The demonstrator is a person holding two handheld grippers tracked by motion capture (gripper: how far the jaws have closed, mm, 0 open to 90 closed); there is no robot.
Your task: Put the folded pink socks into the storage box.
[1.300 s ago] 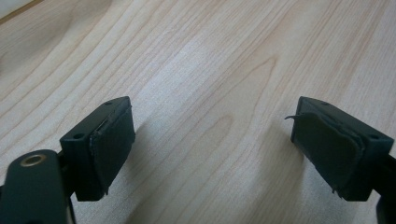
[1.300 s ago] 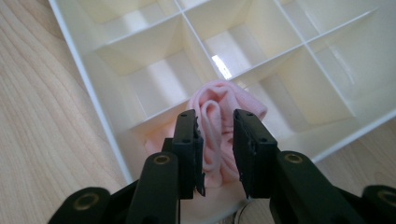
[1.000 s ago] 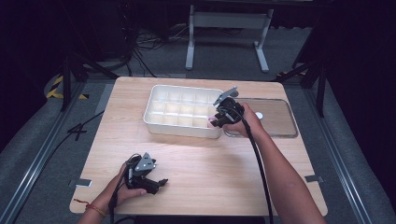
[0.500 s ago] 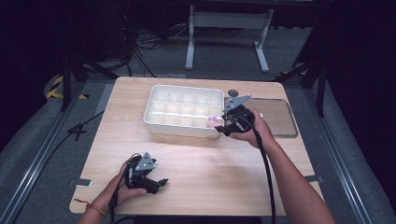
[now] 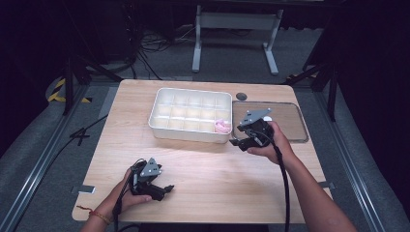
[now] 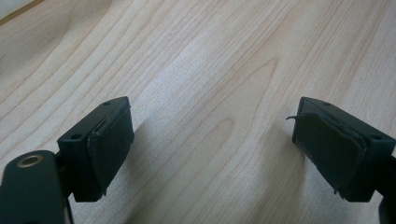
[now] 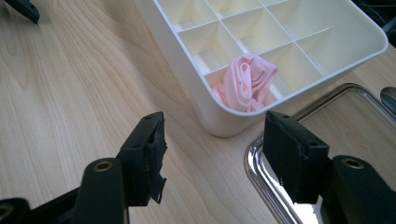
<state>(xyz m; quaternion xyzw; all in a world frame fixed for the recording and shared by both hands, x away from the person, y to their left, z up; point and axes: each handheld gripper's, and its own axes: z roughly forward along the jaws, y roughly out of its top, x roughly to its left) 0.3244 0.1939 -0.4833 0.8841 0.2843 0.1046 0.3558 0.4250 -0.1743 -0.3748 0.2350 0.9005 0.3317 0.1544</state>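
In corner cell of white divided tray [image 5: 159, 123]: pink cloth [image 5: 222, 126]. Beside tray: metal tray [image 5: 296, 126]. Right gripper [image 5: 238, 141] jaws just opening, empty; left gripper [image 5: 167, 189] wide apart, empty.

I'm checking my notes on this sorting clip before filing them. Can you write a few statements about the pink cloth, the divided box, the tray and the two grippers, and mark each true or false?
1. The pink cloth lies in a corner compartment of the white divided box. True.
2. The right gripper grips the cloth. False: its jaws stand open and empty, beside the box.
3. The metal tray sits left of the box in the high view. False: it sits to its right.
4. The left gripper is open over bare table. True.
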